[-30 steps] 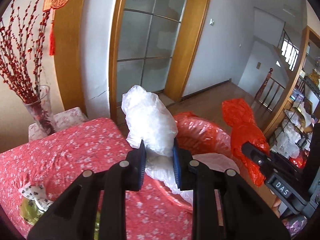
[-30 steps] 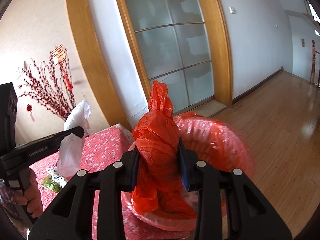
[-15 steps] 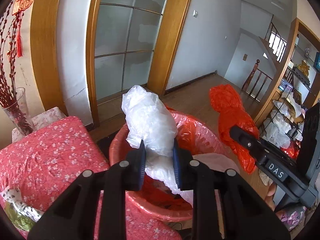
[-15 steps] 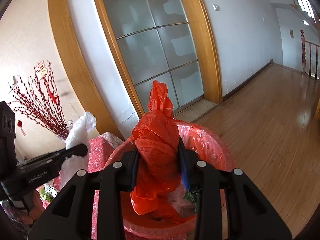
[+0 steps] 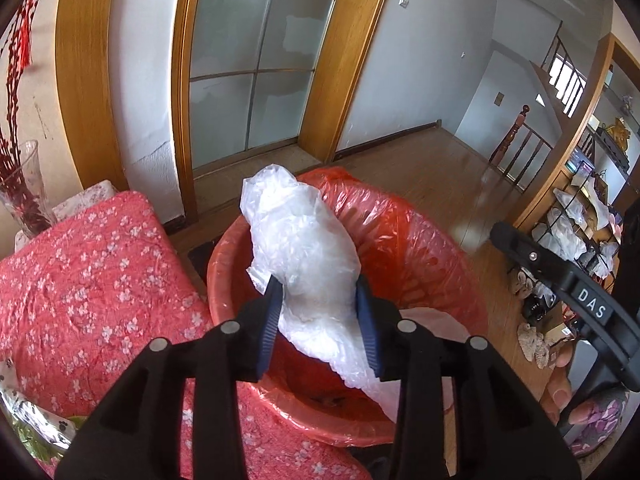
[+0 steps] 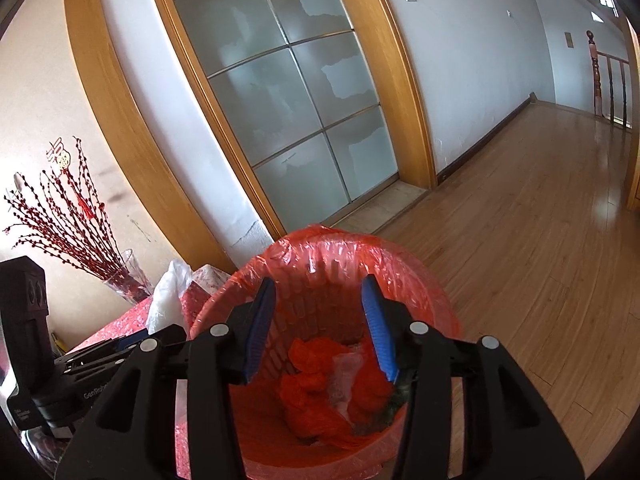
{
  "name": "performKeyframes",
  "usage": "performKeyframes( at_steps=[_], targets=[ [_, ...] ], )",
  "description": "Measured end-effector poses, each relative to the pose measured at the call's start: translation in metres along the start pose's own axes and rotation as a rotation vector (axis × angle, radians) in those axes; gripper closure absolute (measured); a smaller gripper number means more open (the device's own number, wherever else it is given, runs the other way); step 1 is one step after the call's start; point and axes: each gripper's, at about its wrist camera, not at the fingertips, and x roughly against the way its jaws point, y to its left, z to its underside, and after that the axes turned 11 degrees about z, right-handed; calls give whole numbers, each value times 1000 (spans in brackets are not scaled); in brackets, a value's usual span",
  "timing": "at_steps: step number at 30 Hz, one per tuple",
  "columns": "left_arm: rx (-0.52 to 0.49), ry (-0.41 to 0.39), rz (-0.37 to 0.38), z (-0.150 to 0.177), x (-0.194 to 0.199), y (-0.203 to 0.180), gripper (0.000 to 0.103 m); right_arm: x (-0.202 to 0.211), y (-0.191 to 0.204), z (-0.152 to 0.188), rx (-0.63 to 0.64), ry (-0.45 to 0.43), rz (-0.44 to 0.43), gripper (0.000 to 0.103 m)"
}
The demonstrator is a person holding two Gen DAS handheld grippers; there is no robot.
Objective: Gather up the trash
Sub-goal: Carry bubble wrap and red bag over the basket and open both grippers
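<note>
Both grippers angle down over the red-lined bin [image 6: 404, 276]. Left gripper [image 5: 320, 312] jaws are opening, clear plastic bag [image 5: 304, 248] still touching both pads. Right gripper [image 6: 320, 328] opening too, empty; red bag [image 6: 312, 396] lies in the bin's bottom.

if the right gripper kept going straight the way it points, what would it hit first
Probably the crumpled red bags lying in the lined bin. The right gripper, jaws opening with nothing between them, points down into it; depth is unclear.

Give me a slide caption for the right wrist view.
Right tool, jaws opening and empty, above the red-lined bin with the red bag inside.
</note>
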Motion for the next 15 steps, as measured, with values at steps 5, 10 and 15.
performKeyframes(
  at_steps=[5, 10, 15],
  targets=[
    [-12, 24, 22, 5, -8, -4, 62, 2, -5, 1, -6, -6, 14, 57],
    [-18, 9, 21, 4, -5, -7, 44, 7, -1, 2, 32, -20, 35, 57],
    [-13, -14, -13, 4, 4, 0, 42, 10, 2, 2, 49, -31, 36, 57]
  ],
)
